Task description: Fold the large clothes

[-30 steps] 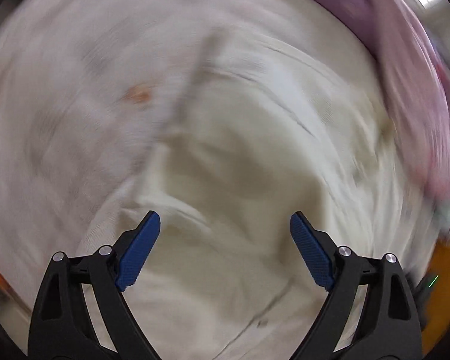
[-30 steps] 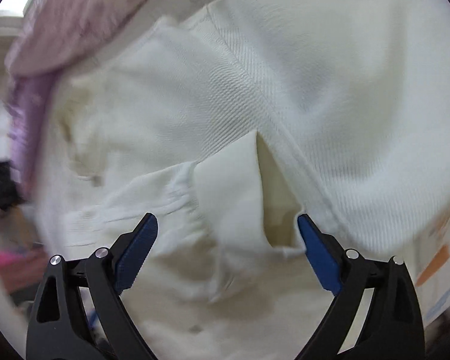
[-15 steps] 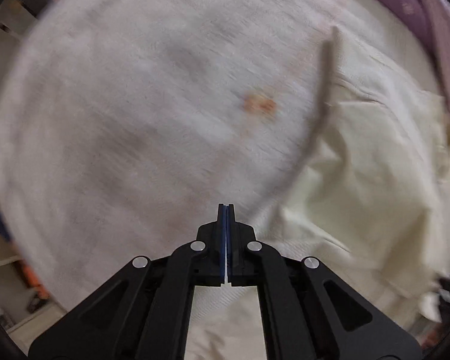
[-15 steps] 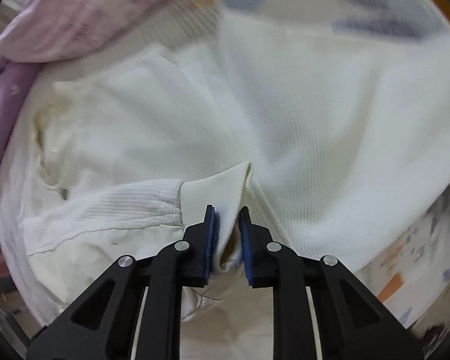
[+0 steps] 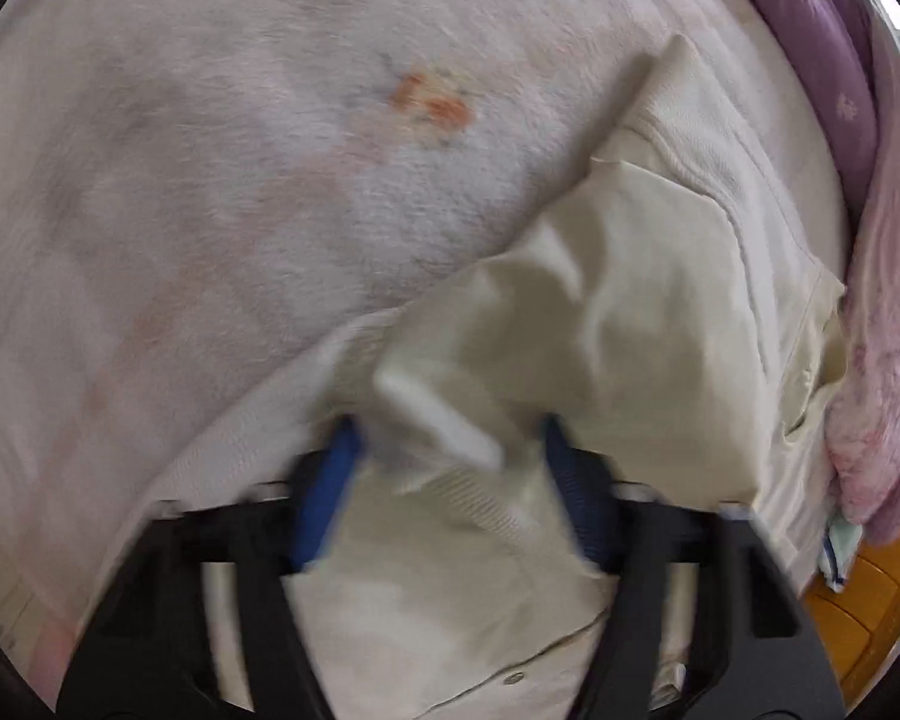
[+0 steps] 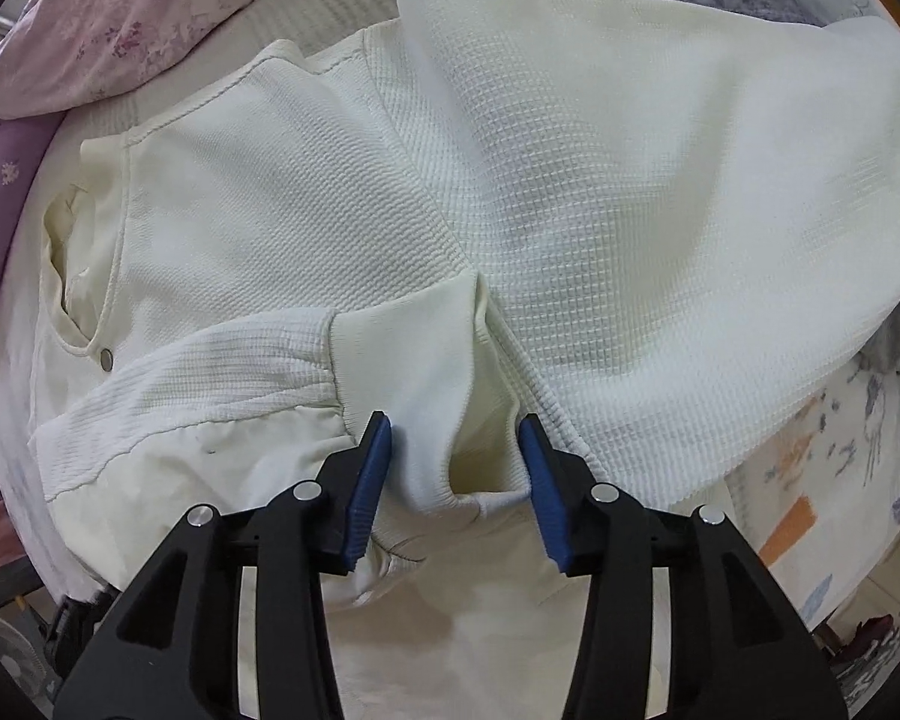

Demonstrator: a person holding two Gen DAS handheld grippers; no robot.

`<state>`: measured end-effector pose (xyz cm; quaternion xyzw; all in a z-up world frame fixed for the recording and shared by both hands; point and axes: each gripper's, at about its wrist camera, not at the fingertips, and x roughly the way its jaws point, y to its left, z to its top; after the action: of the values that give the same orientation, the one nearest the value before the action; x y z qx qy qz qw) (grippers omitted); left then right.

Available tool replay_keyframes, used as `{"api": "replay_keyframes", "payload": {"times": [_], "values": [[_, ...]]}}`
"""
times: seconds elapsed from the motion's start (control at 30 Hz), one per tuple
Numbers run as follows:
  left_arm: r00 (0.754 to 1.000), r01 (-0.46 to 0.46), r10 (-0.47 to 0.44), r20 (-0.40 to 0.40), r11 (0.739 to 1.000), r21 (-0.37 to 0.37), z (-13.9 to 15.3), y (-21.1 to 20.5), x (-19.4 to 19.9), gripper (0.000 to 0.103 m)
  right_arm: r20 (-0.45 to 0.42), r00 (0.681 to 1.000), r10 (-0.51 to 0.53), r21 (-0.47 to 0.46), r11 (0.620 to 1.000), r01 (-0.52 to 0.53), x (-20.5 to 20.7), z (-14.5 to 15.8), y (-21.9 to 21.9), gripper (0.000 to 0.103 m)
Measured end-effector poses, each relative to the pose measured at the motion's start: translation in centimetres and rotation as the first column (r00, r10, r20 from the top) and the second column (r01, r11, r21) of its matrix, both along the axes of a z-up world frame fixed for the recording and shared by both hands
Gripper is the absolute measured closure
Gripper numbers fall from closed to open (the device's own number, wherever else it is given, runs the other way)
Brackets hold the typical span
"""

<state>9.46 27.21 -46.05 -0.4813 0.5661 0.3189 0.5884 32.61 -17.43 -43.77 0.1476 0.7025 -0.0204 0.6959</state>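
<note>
cream waffle-knit jacket (image 6: 570,180) is lying spread on a pale printed blanket (image 5: 210,180), beside pink bedding (image 6: 120,18). the right gripper (image 6: 456,474) is opening, its jaws parted around the jacket's ribbed cuff (image 6: 408,372); the left gripper (image 5: 450,480), blurred, is opening over a crumpled fold.

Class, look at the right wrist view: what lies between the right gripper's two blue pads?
The cream jacket's sleeve cuff lies between the right gripper's pads, which have just been opening.
</note>
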Motion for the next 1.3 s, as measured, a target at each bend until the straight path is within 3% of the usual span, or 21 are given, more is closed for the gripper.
{"api": "replay_keyframes", "payload": {"times": [0.03,0.17,0.23,0.33,0.43,0.5,0.57,0.6,0.63,0.7,0.73,0.77,0.8,0.83,0.9,0.97,1.07,1.13,1.23,1.3], "values": [[0.999,0.027,-0.026,-0.022,0.999,0.019,0.0,0.1,-0.3,0.075,0.001,1.0,0.001,0.0,1.0,-0.001,0.0,0.0,0.0,0.06],[0.998,0.069,-0.069,0.0,0.997,0.035,1.0,0.6,-1.5,0.085,-0.004,1.0,0.011,-0.006,1.0,-0.011,-0.3,0.4,0.0,0.06],[0.993,0.116,-0.115,-0.012,0.99,0.076,2.5,1.0,-1.6,0.086,-0.001,1.0,0.015,-0.007,1.0,-0.015,-0.4,0.6,0.1,0.06],[0.961,0.271,-0.252,-0.112,0.936,0.224,4.2,1.0,0.0,0.087,-0.025,1.0,0.004,0.027,1.0,-0.003,0.4,-0.2,0.8,0.06],[0.953,0.296,-0.274,-0.127,0.934,0.2,3.7,1.9,0.2,0.087,-0.012,1.0,0.018,0.015,1.0,-0.018,0.4,-0.1,1.0,0.06],[0.935,0.344,-0.314,-0.165,0.918,0.198,3.4,1.9,1.0,0.085,-0.001,0.998,0.058,-0.045,0.997,-0.058,0.5,-0.3,1.5,0.06],[0.913,0.386,-0.341,-0.223,0.9,0.202,3.3,1.2,2.8,0.063,-0.014,0.998,0.061,-0.051,0.997,-0.062,0.8,-0.4,1.7,0.06],[0.902,0.405,-0.352,-0.25,0.891,0.205,3.6,0.7,3.8,0.058,-0.015,0.998,0.057,-0.055,0.997,-0.057,0.8,-0.4,1.7,0.061],[0.895,0.426,-0.372,-0.248,0.878,0.22,4.4,0.7,3.9,0.056,-0.013,0.999,0.051,-0.071,0.996,-0.052,0.8,-0.2,1.6,0.06],[0.899,0.426,-0.382,-0.214,0.875,0.229,5.6,1.1,4.3,0.056,0.012,0.999,0.03,-0.11,0.993,-0.028,0.5,0.4,2.0,0.061],[0.903,0.421,-0.382,-0.196,0.876,0.234,6.5,0.8,4.1,0.057,0.048,0.999,0.012,-0.124,0.992,-0.006,0.4,1.3,1.6,0.068],[0.904,0.421,-0.383,-0.19,0.872,0.25,7.1,1.0,4.4,0.065,0.082,0.997,0.012,-0.121,0.993,-0.002,0.6,2.3,1.3,0.074],[0.901,0.428,-0.385,-0.197,0.863,0.267,7.9,1.3,4.0,0.073,0.098,0.995,0.018,-0.122,0.993,-0.006,0.5,3.1,1.4,0.074],[0.896,0.439,-0.392,-0.207,0.852,0.285,8.5,1.6,4.1,0.087,0.124,0.992,0.018,-0.126,0.992,-0.003,0.6,4.0,1.4,0.076],[0.896,0.443,-0.412,-0.162,0.848,0.291,9.0,2.0,5.2,0.094,0.171,0.985,0.03,-0.085,0.996,-0.015,0.8,5.1,1.7,0.083],[0.889,0.457,-0.441,-0.124,0.847,0.272,8.3,2.0,5.4,0.099,0.166,0.982,0.089,-0.042,0.996,-0.084,1.4,4.6,3.3,0.084],[0.858,0.514,-0.494,-0.14,0.825,0.236,5.9,0.6,3.5,0.099,0.101,0.983,0.151,0.018,0.988,-0.153,1.8,1.7,5.3,0.086],[0.816,0.57,-0.51,-0.272,0.787,0.234,2.9,0.4,4.0,0.102,0.022,0.984,0.177,-0.054,0.983,-0.176,1.8,-1.5,6.0,0.089],[0.772,0.602,-0.475,-0.422,0.759,0.247,0.2,1.2,4.1,0.102,0.051,0.987,0.15,-0.091,0.985,-0.145,1.8,-3.1,6.1,0.091],[0.798,0.566,-0.458,-0.392,0.793,0.227,0.9,2.2,4.0,0.101,0.038,0.988,0.148,-0.13,0.981,-0.142,1.9,-2.2,6.7,0.09]]}}
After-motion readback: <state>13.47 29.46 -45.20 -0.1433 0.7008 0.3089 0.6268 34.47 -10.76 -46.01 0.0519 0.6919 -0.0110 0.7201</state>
